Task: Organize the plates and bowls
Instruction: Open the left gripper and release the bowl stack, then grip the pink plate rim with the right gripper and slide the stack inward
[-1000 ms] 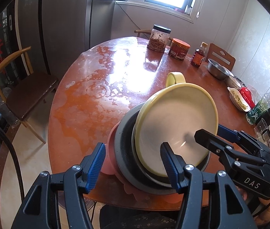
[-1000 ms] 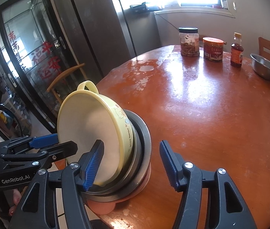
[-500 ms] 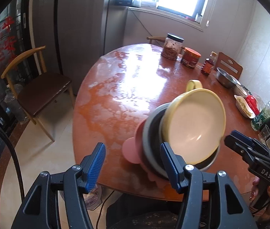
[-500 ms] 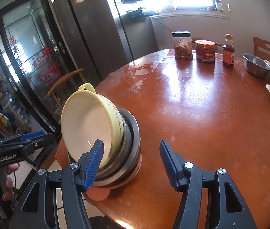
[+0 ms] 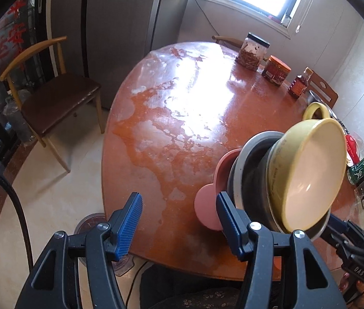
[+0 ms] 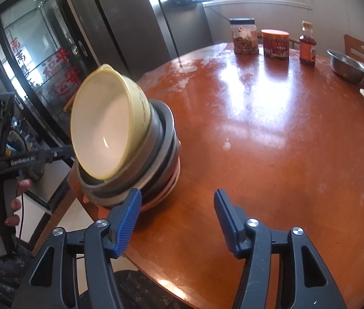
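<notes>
We see a glossy yellow bowl (image 6: 110,126) atop nested grey metal bowls (image 6: 140,180) and a pink plate (image 5: 207,206), tilted at the round wooden table (image 6: 272,141)'s near edge. Our left gripper (image 5: 179,224) and right gripper (image 6: 176,219) angle downward; the right's jaws have just been closing, both part-open, empty.

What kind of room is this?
Most likely a home dining room or kitchen: a round wooden table with food jars, a wooden chair, and a tall refrigerator.
</notes>
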Motion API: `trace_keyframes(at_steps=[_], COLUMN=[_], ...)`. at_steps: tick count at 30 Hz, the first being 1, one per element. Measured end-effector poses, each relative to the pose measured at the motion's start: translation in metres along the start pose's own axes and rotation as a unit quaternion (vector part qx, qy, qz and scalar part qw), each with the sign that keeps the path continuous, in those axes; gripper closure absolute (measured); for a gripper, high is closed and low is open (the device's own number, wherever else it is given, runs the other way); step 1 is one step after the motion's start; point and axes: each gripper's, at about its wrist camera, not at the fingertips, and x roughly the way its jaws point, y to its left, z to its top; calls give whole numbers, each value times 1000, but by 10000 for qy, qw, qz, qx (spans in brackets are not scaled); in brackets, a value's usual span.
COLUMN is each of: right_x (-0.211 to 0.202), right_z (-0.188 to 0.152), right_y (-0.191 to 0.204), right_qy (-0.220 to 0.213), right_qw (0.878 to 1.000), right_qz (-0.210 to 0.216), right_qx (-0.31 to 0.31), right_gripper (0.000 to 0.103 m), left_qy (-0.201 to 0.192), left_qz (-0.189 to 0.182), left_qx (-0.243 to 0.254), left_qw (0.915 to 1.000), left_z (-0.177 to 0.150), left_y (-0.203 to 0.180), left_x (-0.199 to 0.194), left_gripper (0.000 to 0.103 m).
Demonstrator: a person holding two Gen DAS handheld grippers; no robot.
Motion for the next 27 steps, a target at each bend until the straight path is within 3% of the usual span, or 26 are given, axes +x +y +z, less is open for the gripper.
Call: trace_keyframes(at_steps=[16, 27], right_x=[10, 11], right_z=[15, 15], right_y=[0, -5], right_qy=[-73, -5], right_qw=[9988, 9982], right_qz=[463, 603], right_qx=[123, 58], right_gripper=[50, 64], left_qy=[146, 253], left_qz=[-226, -386], left_qx=[538, 896], left_qw=[9982, 9949], left_z=[28, 24], left_y=[-15, -46], left_x=[33, 42], left_gripper=[45, 46])
